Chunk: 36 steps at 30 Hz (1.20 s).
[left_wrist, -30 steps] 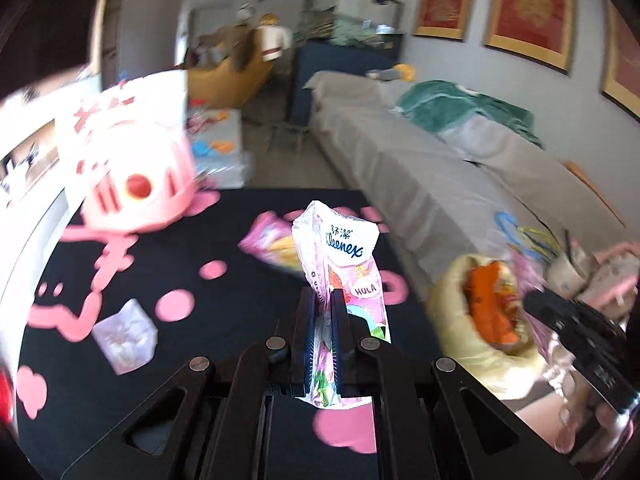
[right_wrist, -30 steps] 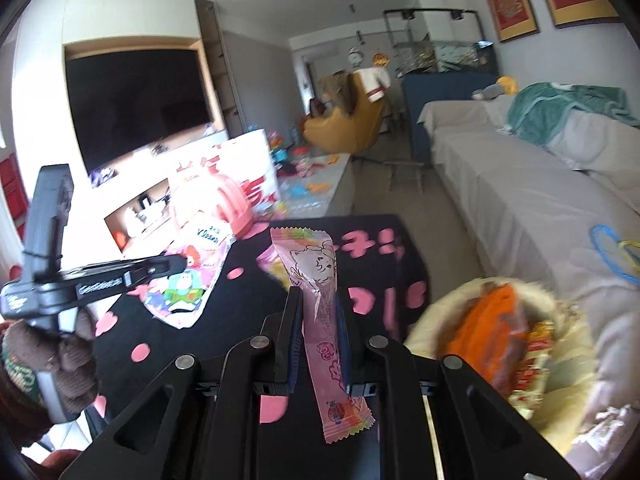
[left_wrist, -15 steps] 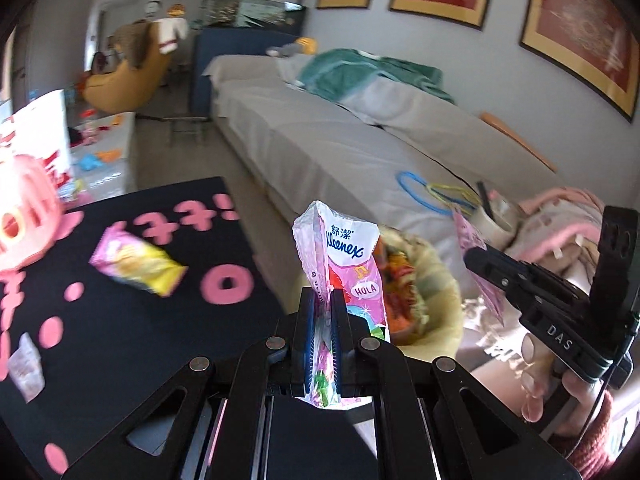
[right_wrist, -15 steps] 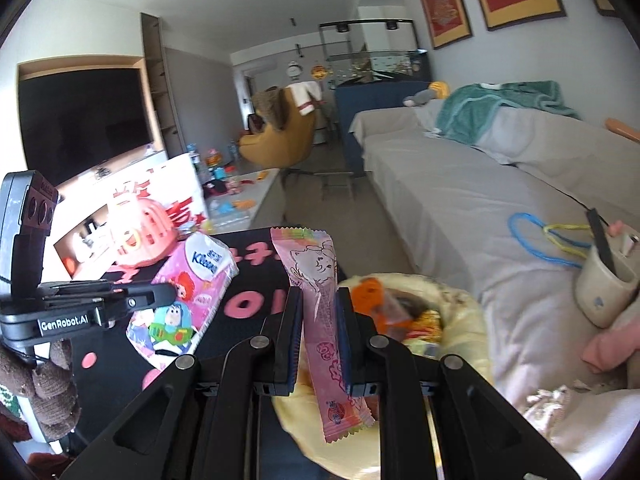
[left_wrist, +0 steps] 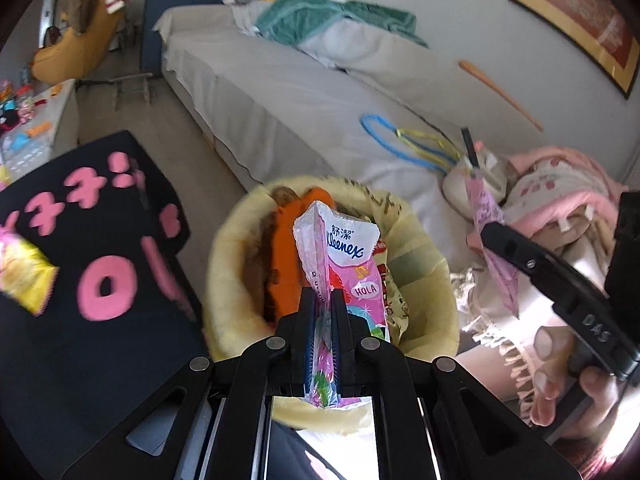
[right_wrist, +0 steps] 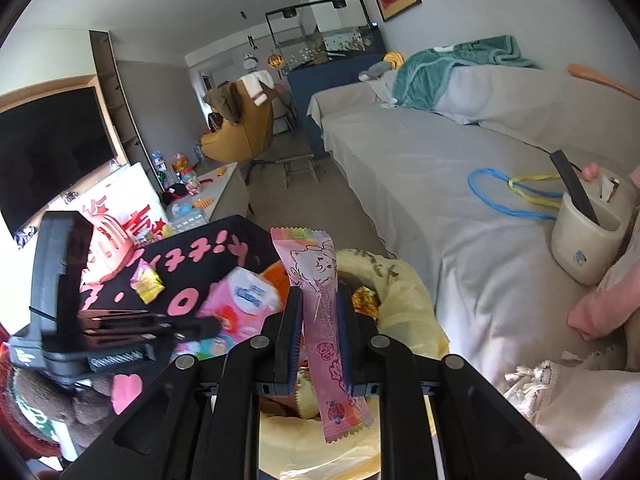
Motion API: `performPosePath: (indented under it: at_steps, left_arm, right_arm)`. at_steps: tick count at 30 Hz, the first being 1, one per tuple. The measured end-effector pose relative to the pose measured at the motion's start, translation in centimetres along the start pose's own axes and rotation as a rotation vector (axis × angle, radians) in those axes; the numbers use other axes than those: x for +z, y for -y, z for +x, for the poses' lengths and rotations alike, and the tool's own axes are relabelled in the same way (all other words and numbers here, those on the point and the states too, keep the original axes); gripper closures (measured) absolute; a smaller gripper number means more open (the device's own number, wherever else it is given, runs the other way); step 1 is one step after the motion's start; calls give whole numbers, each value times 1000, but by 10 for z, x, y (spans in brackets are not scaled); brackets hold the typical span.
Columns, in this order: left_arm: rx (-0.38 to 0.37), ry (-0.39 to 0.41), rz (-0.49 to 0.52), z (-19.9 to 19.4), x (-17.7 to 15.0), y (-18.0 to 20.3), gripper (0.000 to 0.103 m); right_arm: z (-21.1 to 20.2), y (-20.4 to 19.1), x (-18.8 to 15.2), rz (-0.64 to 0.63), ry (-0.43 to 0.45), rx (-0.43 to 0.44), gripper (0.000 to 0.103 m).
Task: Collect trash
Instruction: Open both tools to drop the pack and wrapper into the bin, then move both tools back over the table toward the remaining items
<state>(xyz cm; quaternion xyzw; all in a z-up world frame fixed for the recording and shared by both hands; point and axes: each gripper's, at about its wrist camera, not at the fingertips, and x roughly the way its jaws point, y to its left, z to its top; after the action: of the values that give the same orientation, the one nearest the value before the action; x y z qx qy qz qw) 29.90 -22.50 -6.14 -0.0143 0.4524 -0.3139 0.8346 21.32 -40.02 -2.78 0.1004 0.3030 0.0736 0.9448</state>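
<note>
The tissue pack (left_wrist: 352, 264), a pink and white Kleenex wrapper, stood upright between the fingers of the left gripper (left_wrist: 323, 312), which were pressed narrow on its lower part. It hung directly over the open mouth of the trash bin (left_wrist: 416, 216), a round bin lined with a pale yellow bag. Inside the bin lay an orange wrapper (left_wrist: 286, 252) and other crumpled packaging.

The candy wrapper (right_wrist: 320, 300), a long pink sachet with a cartoon drawing, stood upright between the fingers of the right gripper (right_wrist: 318, 304). Those fingers stood narrow and close beside the sachet; whether both pads pressed on it could not be told for sure, though it hung upright between them. It was above the near rim of the same bin (right_wrist: 408, 300), with its lower end hanging down past the gripper.

In the right wrist view the left gripper (right_wrist: 200, 326) reached in from the left with the tissue pack (right_wrist: 244, 300) over the bin. In the left wrist view the right gripper (left_wrist: 486, 232) came in from the right, gripped by a hand (left_wrist: 568, 380).

A black rug (left_wrist: 100, 340) with pink shapes lay just left of the bin, with a yellow snack packet (left_wrist: 24, 276) on it. A grey sofa (left_wrist: 280, 92) ran behind the bin, carrying a green blanket (left_wrist: 332, 16), a blue and yellow cord (left_wrist: 404, 144) and a cream cup (right_wrist: 588, 240).
</note>
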Motion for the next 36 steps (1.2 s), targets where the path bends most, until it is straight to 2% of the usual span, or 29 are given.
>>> performPosePath:
  at_steps: [6,8,9,11,14,17,20,22,24,27,29,31,36]
  left_arm:
    - [29,-95,38,58,2,8,96]
    - [-6,-117,27,64,0,5,95]
    - [-51,-120,12,62,-1,2,94]
    - [-100,-113,-3,54,-2,-5,91]
    - [-101,-78,-17,29,-3,-17,84]
    - [-84,-21,-61,0,-1,-33,81]
    - [-81,32,-113,-27,-1,-53,81]
    - [-64,80,-143,-47,-4,-66,81]
    - [-39,119,-152,-64,-8,-76,81]
    - [16,169,-163,-89,-17,-93,81]
    - [45,188,-170,-102,-25,-105,81]
    - [77,203,-180,-113,-35,-116,81]
    - [142,227,-248,-145,-63,-156,81]
  right_arm:
    - [21,3,-1,-14,-58,-28,88]
    - [30,3,-1,-11,-79,-20,88]
    - [36,2,-1,-14,-94,-12,88]
    - [49,-2,-2,-23,-122,0,88]
    - [69,-9,-3,-23,-162,29,88]
    - [102,-18,-5,-22,-245,77,88]
    - [139,-25,-12,-32,-383,93,87]
    - [167,-24,-24,-27,-511,64,87]
    - [174,-21,-28,-13,-562,43,87]
    - [162,-25,-24,-52,-527,-35,84]
    - [150,-28,-23,-54,-495,-28,79]
    - [139,-31,-23,-55,-469,-25,66]
    - [110,-48,-19,-128,-399,-95,65]
